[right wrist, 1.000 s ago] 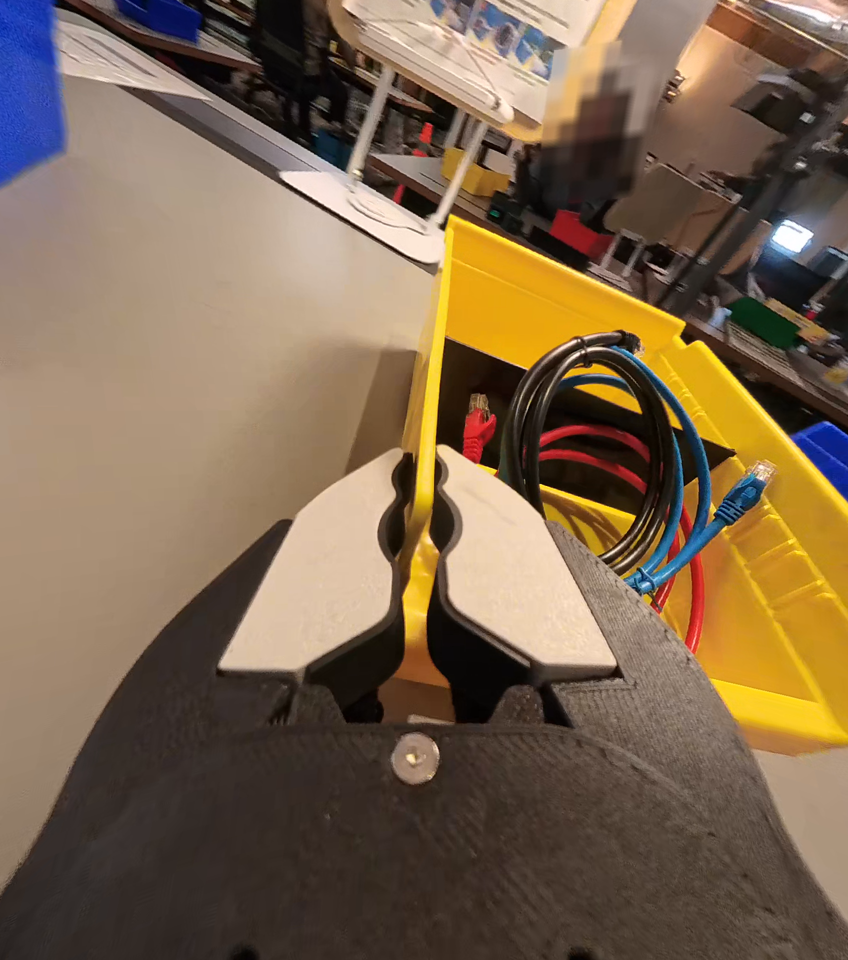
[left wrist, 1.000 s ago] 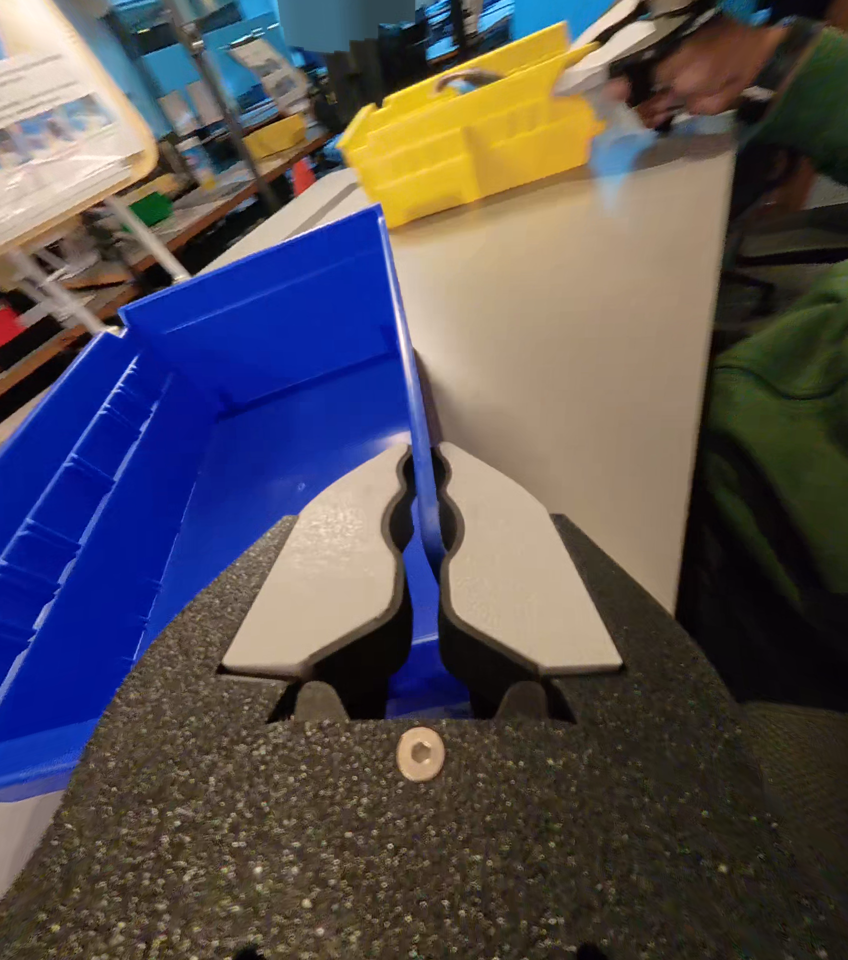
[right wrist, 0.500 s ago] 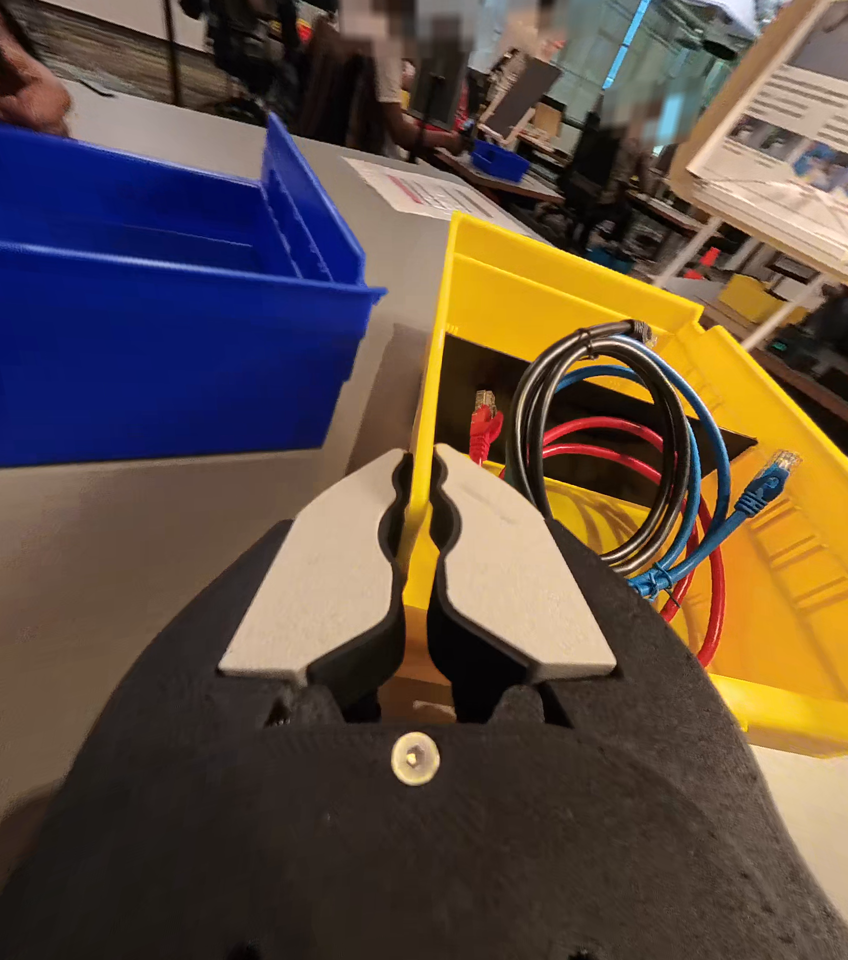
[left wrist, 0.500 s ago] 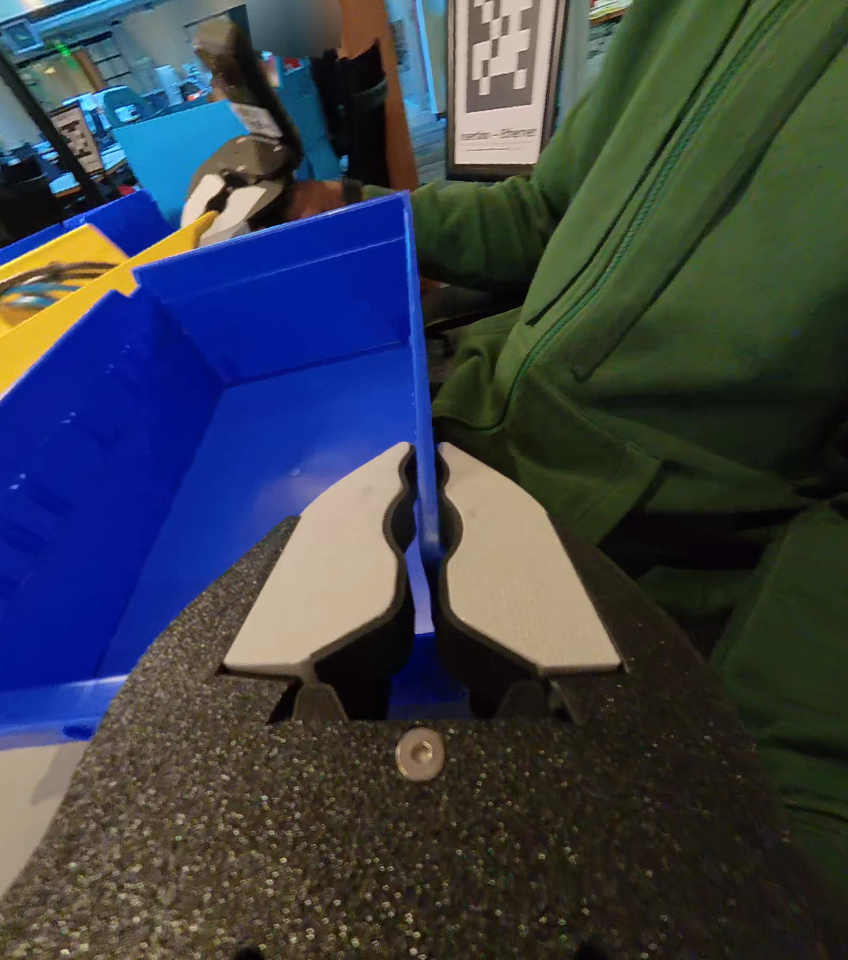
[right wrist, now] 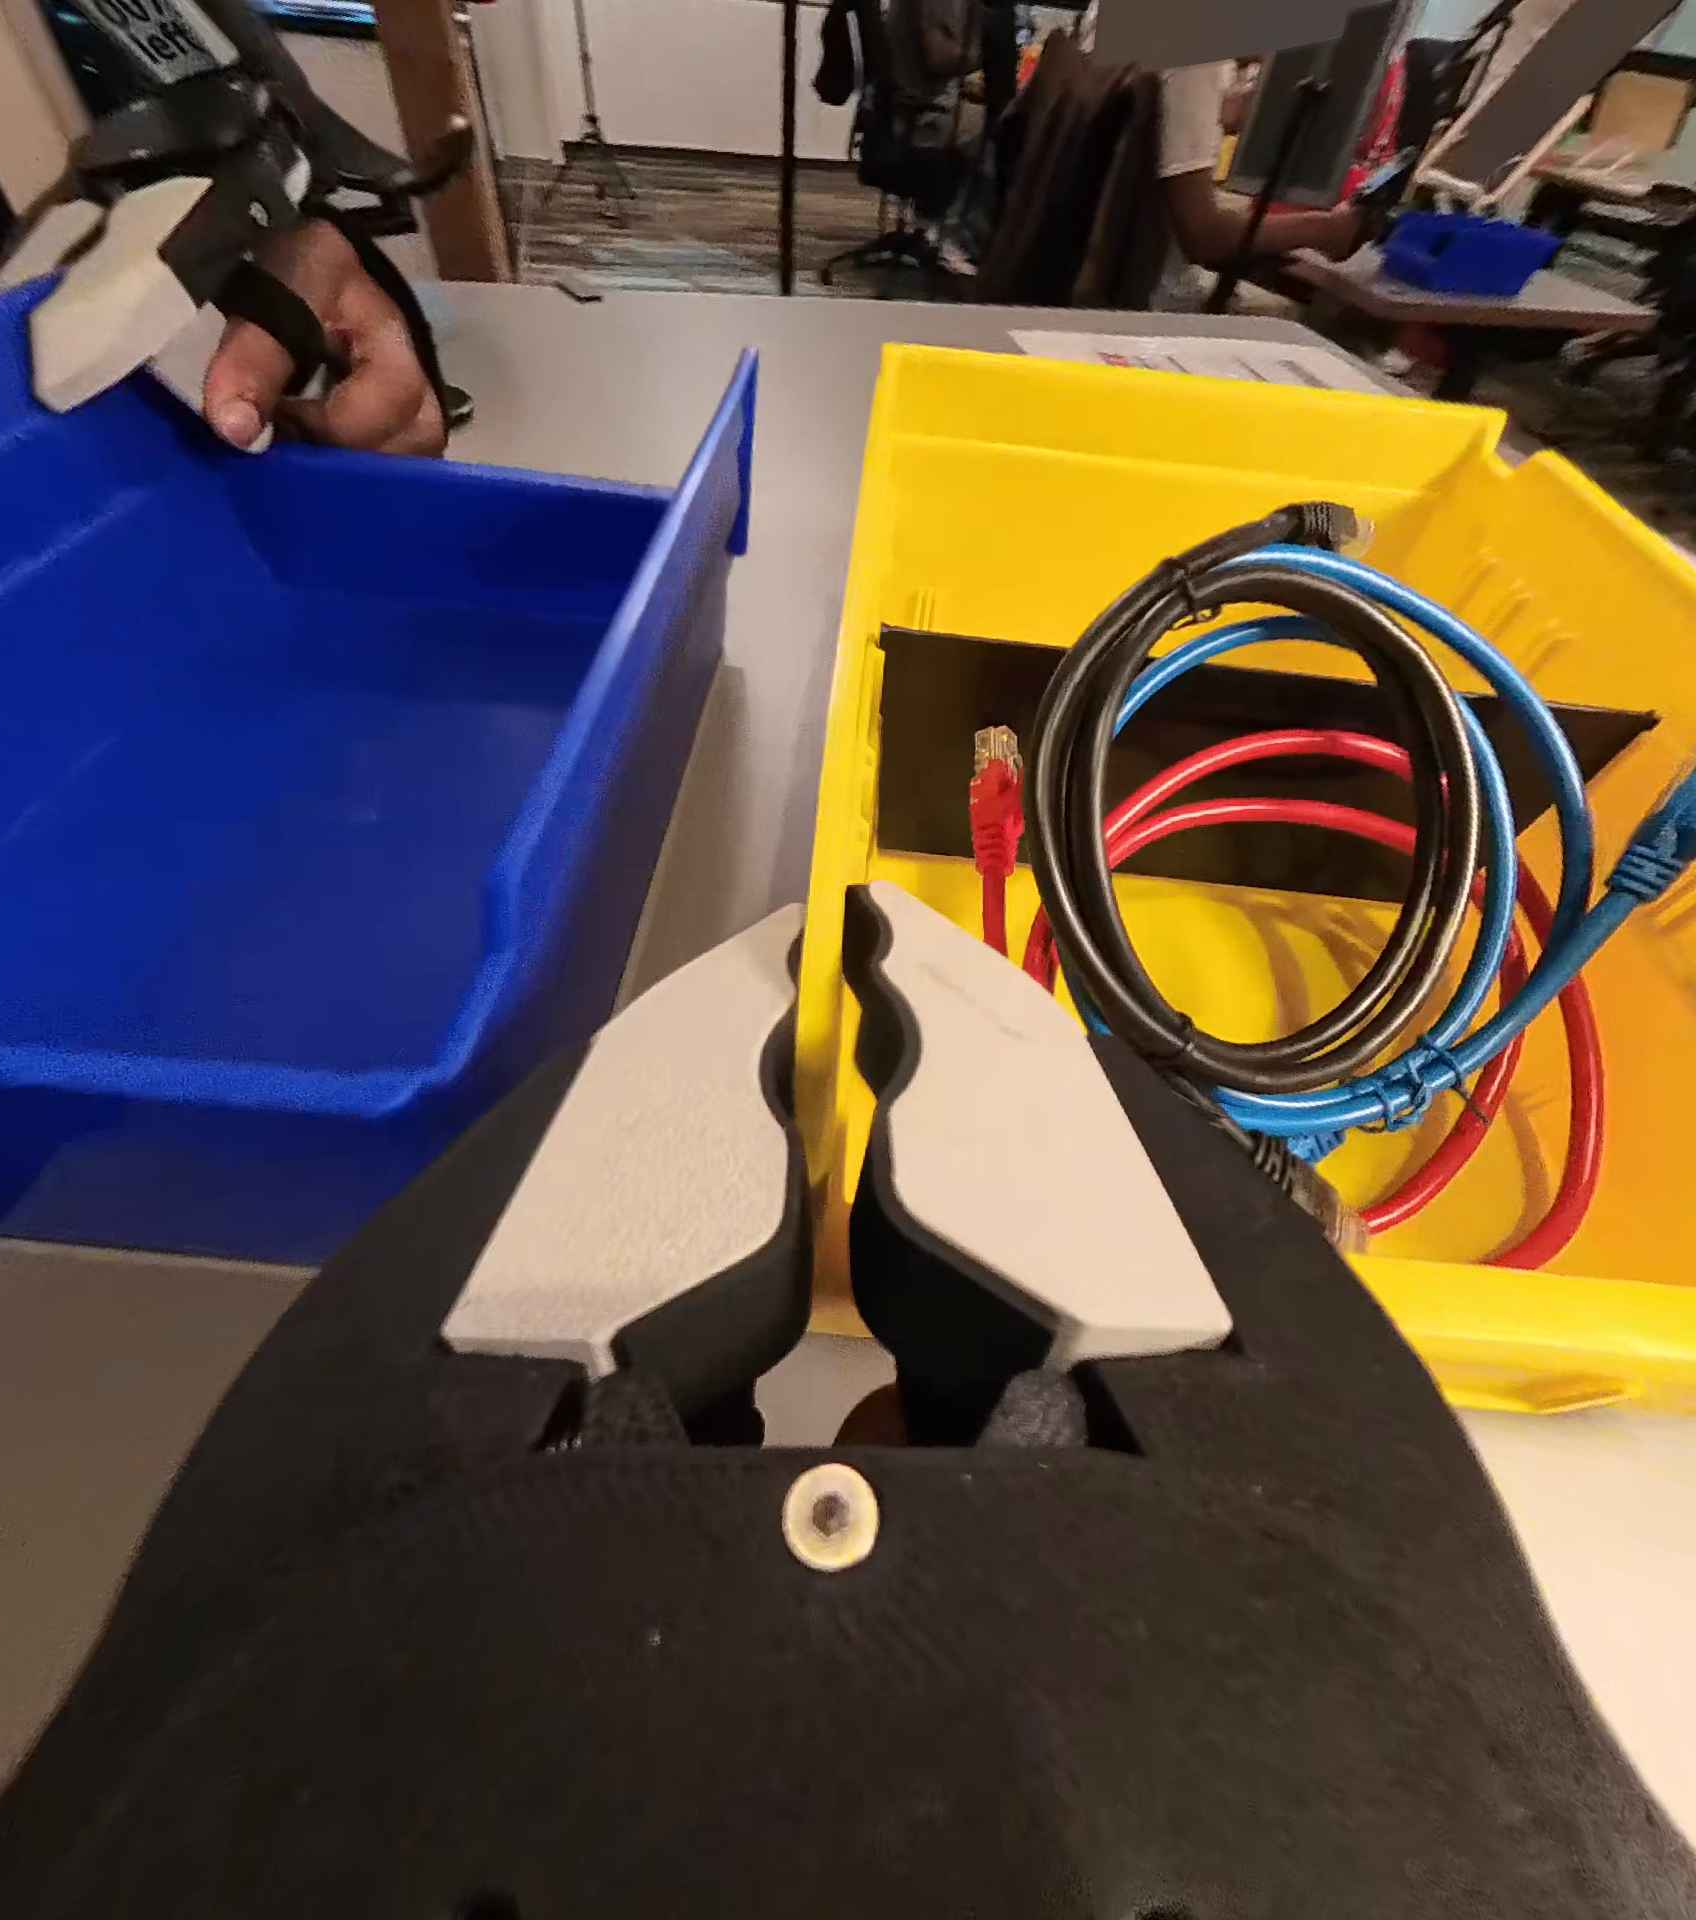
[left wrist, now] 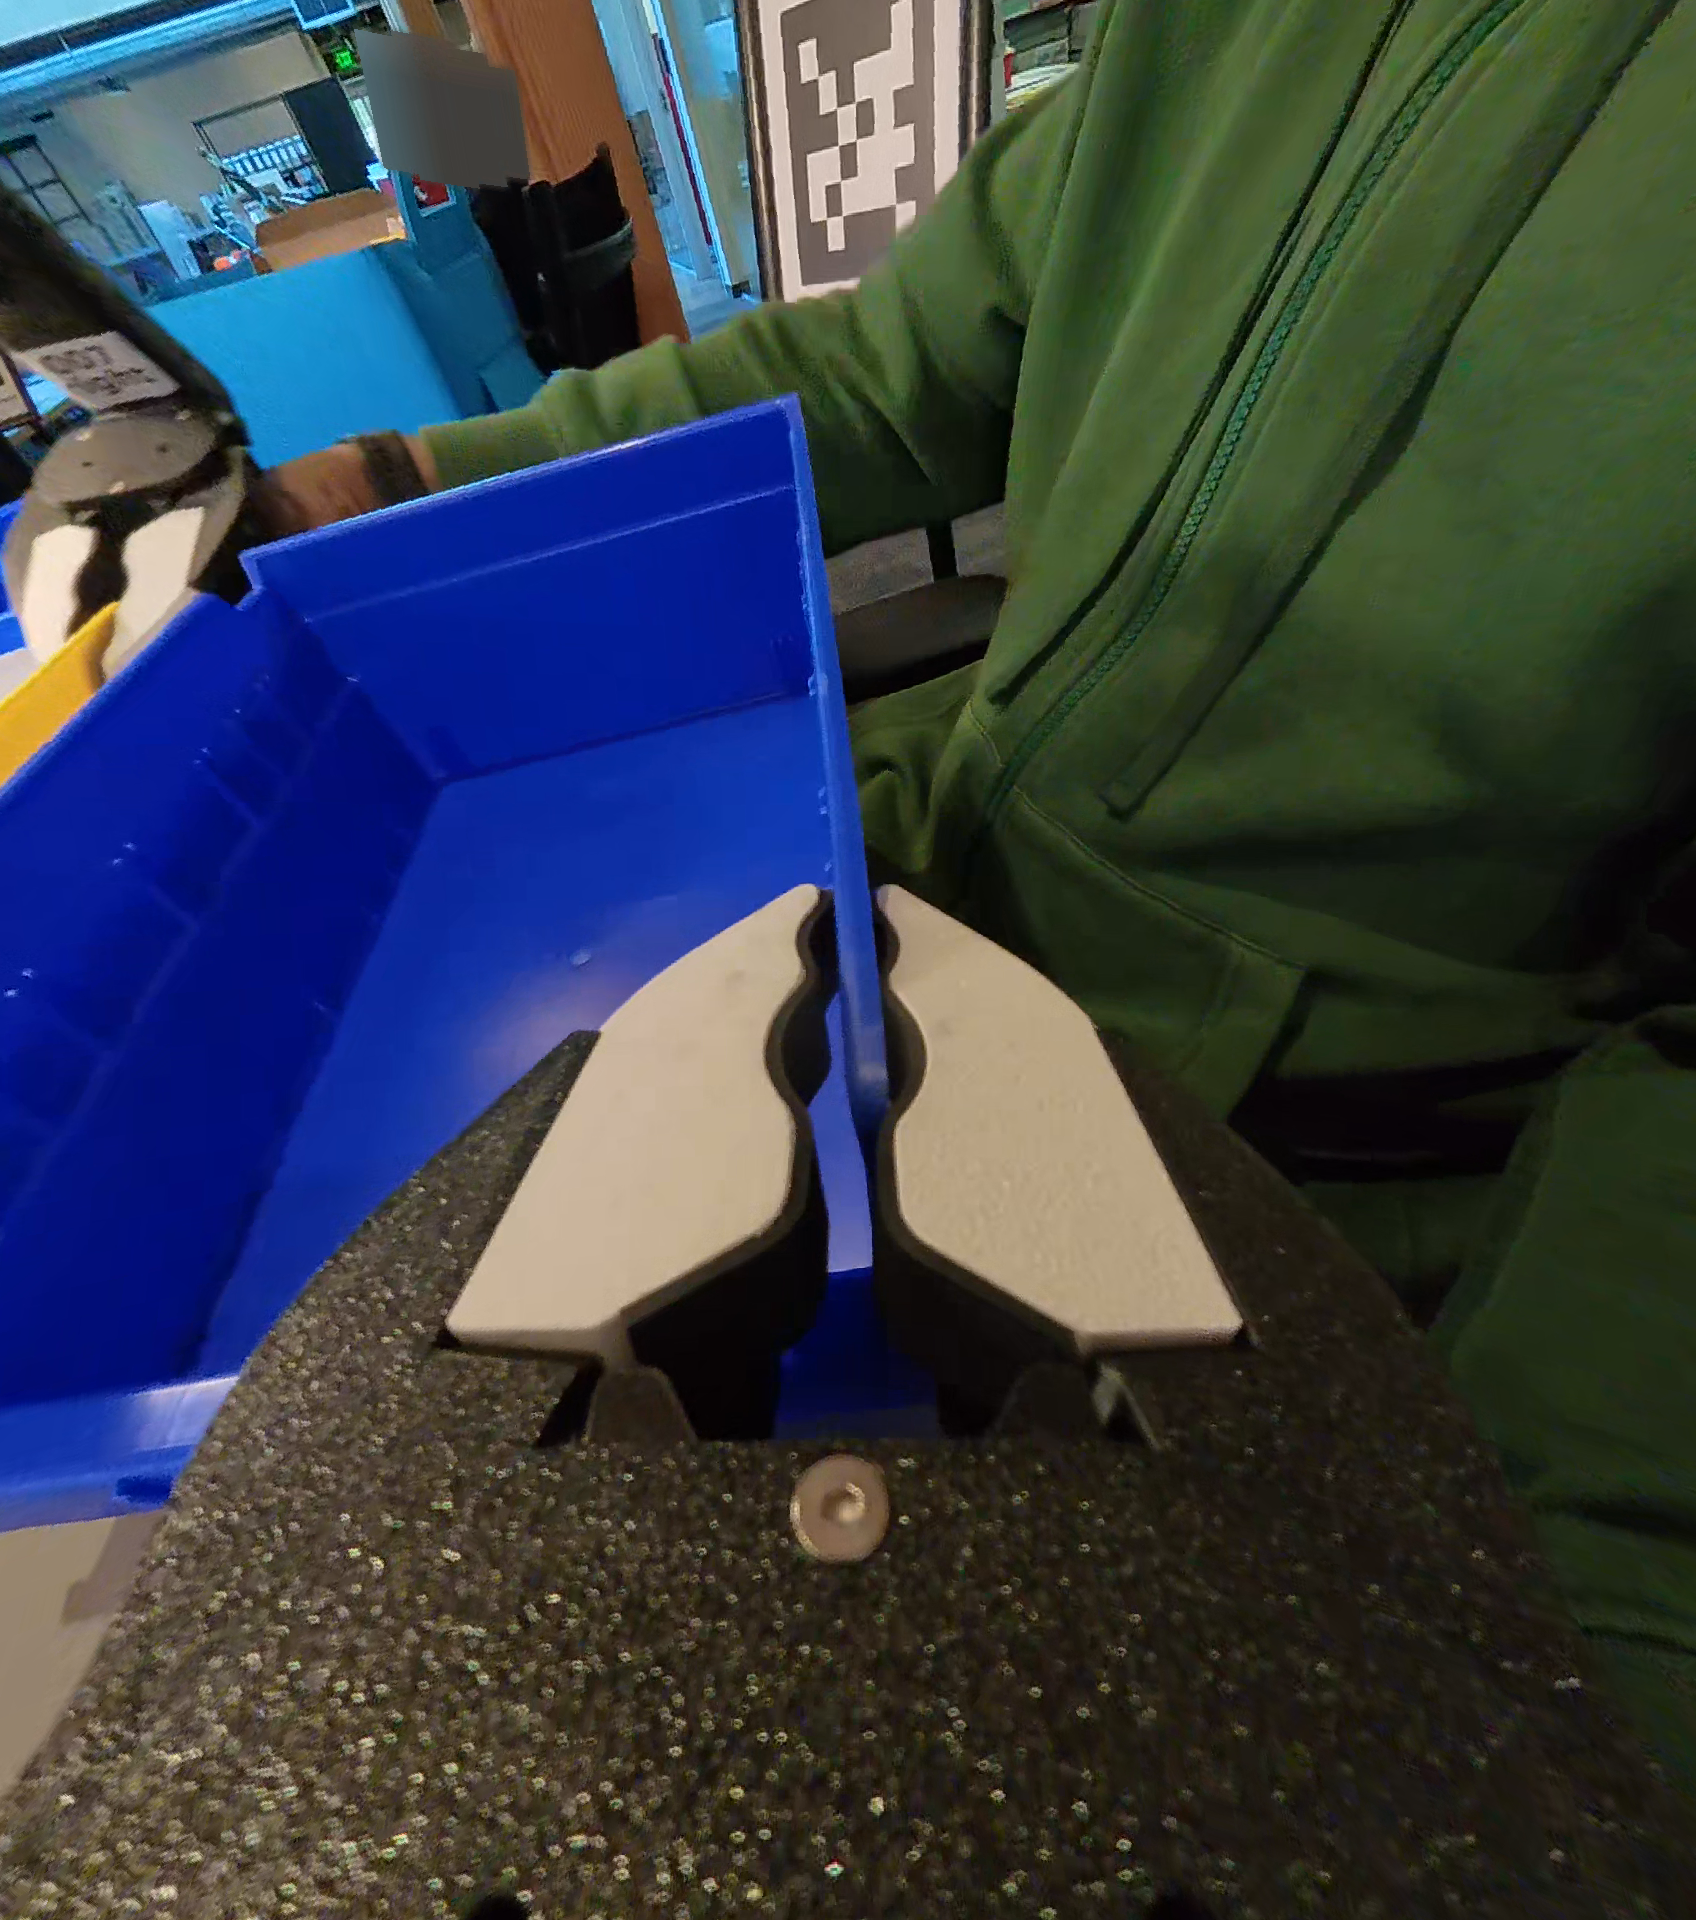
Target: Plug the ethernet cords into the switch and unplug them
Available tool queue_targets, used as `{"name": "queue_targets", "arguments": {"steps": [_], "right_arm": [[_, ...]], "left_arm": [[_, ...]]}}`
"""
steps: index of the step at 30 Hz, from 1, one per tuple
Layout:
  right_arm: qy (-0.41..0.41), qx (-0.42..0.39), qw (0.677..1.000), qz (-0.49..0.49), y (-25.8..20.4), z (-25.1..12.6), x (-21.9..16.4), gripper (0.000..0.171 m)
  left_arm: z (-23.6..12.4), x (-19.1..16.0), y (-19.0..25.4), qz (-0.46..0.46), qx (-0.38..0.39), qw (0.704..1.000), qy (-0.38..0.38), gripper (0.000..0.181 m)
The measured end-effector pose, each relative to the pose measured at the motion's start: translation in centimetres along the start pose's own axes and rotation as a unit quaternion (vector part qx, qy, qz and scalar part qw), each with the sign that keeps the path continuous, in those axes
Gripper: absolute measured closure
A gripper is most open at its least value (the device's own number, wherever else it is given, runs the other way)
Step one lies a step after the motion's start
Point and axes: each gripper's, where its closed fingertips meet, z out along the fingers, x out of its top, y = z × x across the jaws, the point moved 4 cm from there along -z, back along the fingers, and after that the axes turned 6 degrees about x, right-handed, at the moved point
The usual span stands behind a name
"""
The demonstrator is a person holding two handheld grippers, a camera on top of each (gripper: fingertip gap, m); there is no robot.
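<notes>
- The left gripper (left wrist: 856,940) is clamped on the right-hand side wall of the blue bin (left wrist: 532,623), one finger inside the wall and one outside, with the thin rim running straight up between the pads
- The blue bin looks empty in both views; in the right wrist view it lies on the grey table (right wrist: 802,343), with a strip of bare table between it and the yellow bin
- The right gripper (right wrist: 823,914) is closed on the near left wall of the yellow bin (right wrist: 1187,457), its fingers straddling that wall near the front corner
- The ethernet cords sit inside the yellow bin, just right of and beyond the right gripper's fingers: a black cord (right wrist: 1062,904) coiled in a loop, a blue cord (right wrist: 1550,831) looped with it, and a red cord (right wrist: 1571,1122) underneath
- The red plug (right wrist: 996,790) stands upright just beyond the right gripper's tips, its long axis pointing away from the camera; the blue plug (right wrist: 1680,821) leans up and right near the far wall
- No switch is clearly visible; a black panel (right wrist: 948,748) crosses the yellow bin behind the coils, and I cannot tell what it is
- Judging by this, the right gripper is much the nearer to the cords, and would have to let go of the wall and shift right to reach a plug
</notes>
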Motion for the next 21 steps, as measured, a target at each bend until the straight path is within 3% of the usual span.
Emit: {"name": "queue_targets", "arguments": {"steps": [6,10,12,17,21], "right_arm": [[0.000,0.034,0.999,0.002,2.5,3.6,1.1,0.168],[0.047,-0.017,0.998,-0.027,3.5,4.2,1.7,0.158],[0.078,-0.045,0.996,-0.027,3.8,2.4,2.8,0.141],[0.139,-0.198,0.970,-0.019,4.7,-5.9,3.4,0.135],[0.168,-0.325,0.931,0.000,2.3,-12.2,1.8,0.135]], "left_arm": [[1.7,0.3,-0.8,-0.005,0.000,1.000,0.000,0.177],[3.0,0.5,-1.2,-0.003,0.000,1.000,0.005,0.177],[3.3,0.7,-1.2,-0.007,0.003,1.000,0.019,0.176],[1.7,2.8,-1.2,-0.004,0.044,0.994,0.098,0.141],[-1.5,5.0,-2.9,-0.013,0.163,0.971,0.176,0.132]]}}
